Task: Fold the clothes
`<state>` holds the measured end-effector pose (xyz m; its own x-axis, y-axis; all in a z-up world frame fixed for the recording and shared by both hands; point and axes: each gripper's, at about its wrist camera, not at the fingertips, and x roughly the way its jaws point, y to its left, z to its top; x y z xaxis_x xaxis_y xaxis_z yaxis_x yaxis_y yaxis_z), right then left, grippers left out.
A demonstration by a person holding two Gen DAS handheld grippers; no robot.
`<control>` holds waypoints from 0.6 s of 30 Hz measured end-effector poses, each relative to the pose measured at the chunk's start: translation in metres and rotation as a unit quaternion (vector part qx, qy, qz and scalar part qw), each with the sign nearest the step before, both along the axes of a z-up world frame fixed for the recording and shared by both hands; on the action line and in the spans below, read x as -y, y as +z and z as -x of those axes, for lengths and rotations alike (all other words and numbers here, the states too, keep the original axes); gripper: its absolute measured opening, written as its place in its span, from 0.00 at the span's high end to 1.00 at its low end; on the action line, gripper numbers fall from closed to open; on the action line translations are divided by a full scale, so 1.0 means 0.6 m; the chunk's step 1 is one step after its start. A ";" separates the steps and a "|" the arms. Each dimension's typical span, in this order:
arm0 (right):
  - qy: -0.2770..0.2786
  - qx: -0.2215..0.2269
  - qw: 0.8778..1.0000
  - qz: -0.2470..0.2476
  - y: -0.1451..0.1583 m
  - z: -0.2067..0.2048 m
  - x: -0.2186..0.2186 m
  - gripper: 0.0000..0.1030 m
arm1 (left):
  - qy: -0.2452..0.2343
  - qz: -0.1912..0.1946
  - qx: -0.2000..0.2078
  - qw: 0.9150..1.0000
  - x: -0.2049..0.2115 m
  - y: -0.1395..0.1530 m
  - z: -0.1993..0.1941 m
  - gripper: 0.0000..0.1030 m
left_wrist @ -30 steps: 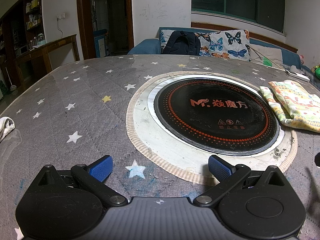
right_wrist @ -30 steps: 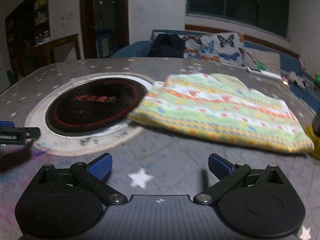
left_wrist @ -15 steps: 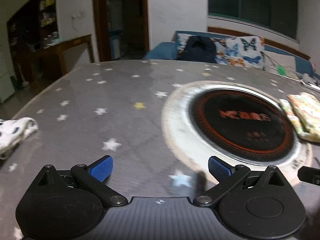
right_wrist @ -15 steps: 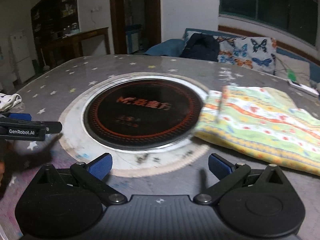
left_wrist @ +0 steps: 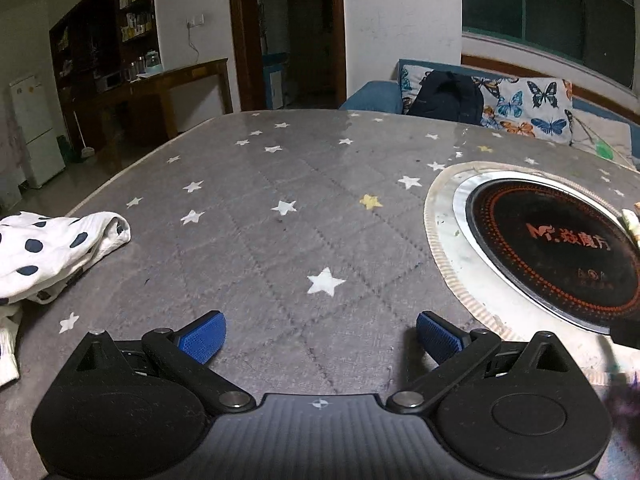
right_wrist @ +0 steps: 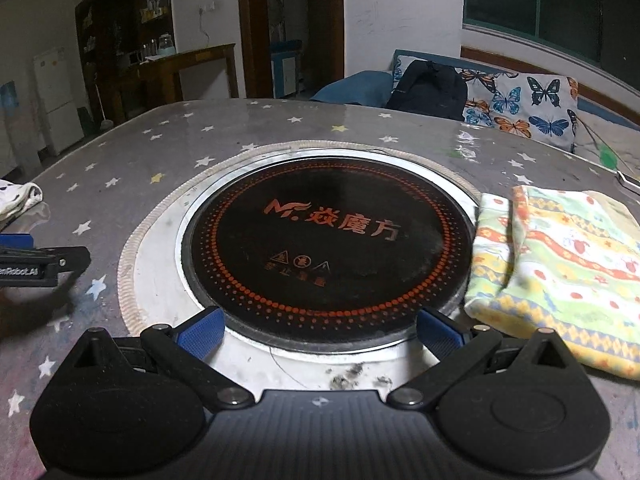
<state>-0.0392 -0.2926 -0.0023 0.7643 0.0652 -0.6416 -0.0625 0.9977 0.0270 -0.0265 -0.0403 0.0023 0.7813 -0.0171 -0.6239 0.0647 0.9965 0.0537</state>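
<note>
The desk [left_wrist: 248, 248] wears a grey quilted cover printed with white stars and a few yellow ones. In the right wrist view, nearest the camera, crumbs and dark smudges lie on the pale ring around a round black induction cooktop [right_wrist: 328, 248] set into the desk, marked with orange dots and lettering. Just right of it, touching the ring's edge, lies a folded garment [right_wrist: 560, 276] striped in yellow, green and orange. In the left wrist view, at the near left of the desk, a crumpled white garment with dark polka dots [left_wrist: 48, 252] lies well apart from the cooktop [left_wrist: 556, 252].

Past the far edge of the desk stands a blue sofa with a black backpack [right_wrist: 430, 90] and a butterfly-print cushion [right_wrist: 524, 108]. Further left are a dark wooden doorway, a wooden sideboard, shelves and a white fridge [left_wrist: 36, 128]. A dark window fills the far right wall.

The left tongs [left_wrist: 320, 338] hover low over bare star-print cover between the polka-dot garment and the cooktop, jaws spread wide, holding nothing. The right tongs [right_wrist: 320, 332] hover over the near rim of the cooktop, jaws equally wide and empty; the left tongs' black tip shows at that view's left edge.
</note>
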 end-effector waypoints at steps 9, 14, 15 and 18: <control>0.004 -0.001 1.000 0.005 -0.006 -0.012 -0.007 0.00 | 0.000 0.015 -0.004 1.000 -0.008 -0.004 -0.009 0.00; 0.006 -0.002 1.000 0.005 -0.006 -0.016 -0.007 0.00 | 0.000 0.015 -0.004 1.000 -0.008 -0.004 -0.008 0.00; 0.005 -0.002 1.000 0.005 -0.006 -0.016 -0.007 0.00 | 0.000 0.015 -0.004 1.000 -0.008 -0.005 -0.008 0.00; 0.005 -0.001 1.000 0.005 -0.007 -0.016 -0.008 0.00 | 0.000 0.015 -0.004 1.000 -0.008 -0.005 -0.008 0.00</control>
<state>-0.0299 -0.2880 -0.0063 0.7623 0.0660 -0.6439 -0.0726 0.9972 0.0164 -0.0215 -0.0353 -0.0006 0.7764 -0.0352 -0.6292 0.0646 0.9976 0.0240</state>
